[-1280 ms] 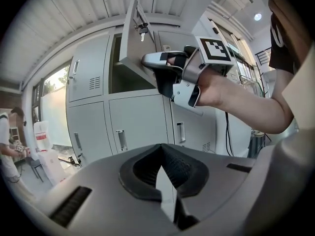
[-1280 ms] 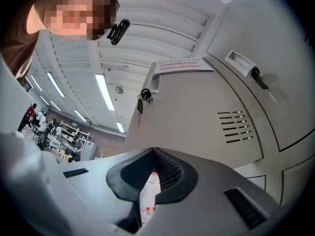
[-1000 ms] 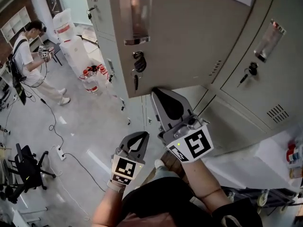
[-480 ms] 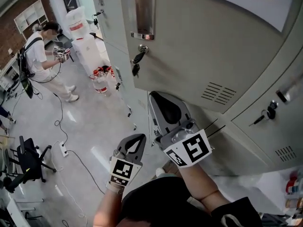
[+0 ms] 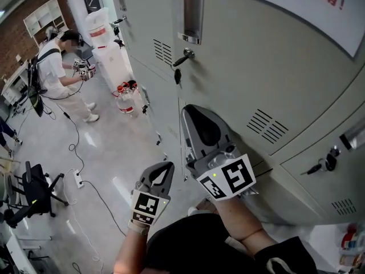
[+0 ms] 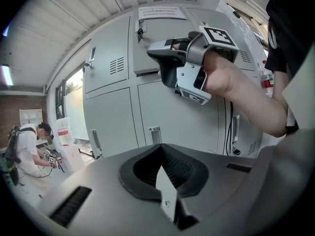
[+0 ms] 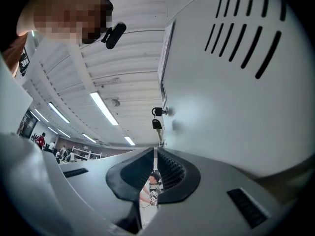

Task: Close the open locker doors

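Shifted since a second ago: locker door [image 5: 245, 79] swung nearer the locker bank [image 5: 142, 21], keyed edge now higher in the head view; both grippers carried along with it. Item one, right gripper [image 5: 186, 112]: jaws closed tight, nothing between, tip laid against the door's face near its free edge, apparently touching. Item two, left gripper [image 5: 169, 165]: jaws likewise together, empty, held low beside the right one, clear of the bank. Item three, the door: grey, vent slots [image 5: 267, 125] just right of the right gripper, key [image 5: 177, 76] hanging from the lock above; ceiling lights [image 7: 103, 107] visible past the free edge in the right gripper view, so judged not yet fully home. Further out: neighbouring locker [image 5: 311, 190], appearing shut, key in lock; person [image 5: 57, 67] standing well apart at far left; office chair [image 5: 31, 190] on the floor. Step in hand: pushing this door closed. Next, by judgement: steady press along the same arc until flush, then a check of the bank for other open doors.
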The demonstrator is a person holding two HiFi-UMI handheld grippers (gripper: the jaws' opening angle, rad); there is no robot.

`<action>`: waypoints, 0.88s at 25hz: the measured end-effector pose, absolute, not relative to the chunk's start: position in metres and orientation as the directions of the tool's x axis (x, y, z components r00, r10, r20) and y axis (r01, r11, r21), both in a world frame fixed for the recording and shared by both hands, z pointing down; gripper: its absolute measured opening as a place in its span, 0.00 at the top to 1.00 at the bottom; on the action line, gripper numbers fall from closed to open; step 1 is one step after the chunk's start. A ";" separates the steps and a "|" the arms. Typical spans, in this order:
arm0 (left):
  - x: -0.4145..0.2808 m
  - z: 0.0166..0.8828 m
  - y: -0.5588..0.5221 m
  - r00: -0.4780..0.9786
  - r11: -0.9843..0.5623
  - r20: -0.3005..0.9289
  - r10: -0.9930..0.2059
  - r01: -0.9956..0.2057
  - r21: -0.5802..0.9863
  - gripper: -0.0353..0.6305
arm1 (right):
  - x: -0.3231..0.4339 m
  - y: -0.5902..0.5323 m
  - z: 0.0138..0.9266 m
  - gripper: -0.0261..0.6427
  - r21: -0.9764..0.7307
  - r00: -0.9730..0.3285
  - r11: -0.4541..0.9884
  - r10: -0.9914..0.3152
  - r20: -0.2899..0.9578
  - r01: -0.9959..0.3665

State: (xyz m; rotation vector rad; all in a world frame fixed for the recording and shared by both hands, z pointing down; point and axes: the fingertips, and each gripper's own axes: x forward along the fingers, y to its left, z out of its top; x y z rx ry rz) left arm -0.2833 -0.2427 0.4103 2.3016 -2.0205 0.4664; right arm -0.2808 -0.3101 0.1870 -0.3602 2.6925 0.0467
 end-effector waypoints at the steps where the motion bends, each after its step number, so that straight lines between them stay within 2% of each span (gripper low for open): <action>1: -0.285 0.411 -0.244 0.100 -0.145 0.254 -0.962 -0.976 -0.163 0.92 | -0.281 -0.314 0.186 0.92 -0.031 -0.874 0.965 -0.249 -0.417 -0.260; 15: -0.301 0.416 -0.252 0.054 -0.098 0.264 -0.963 -0.983 -0.158 0.92 | -0.290 -0.332 0.181 0.89 -0.062 -0.862 0.964 -0.258 -0.436 -0.257; 22: -0.307 0.415 -0.246 0.044 -0.085 0.254 -0.966 -0.985 -0.153 0.92 | -0.297 -0.327 0.194 0.89 -0.061 -0.884 0.970 -0.240 -0.402 -0.236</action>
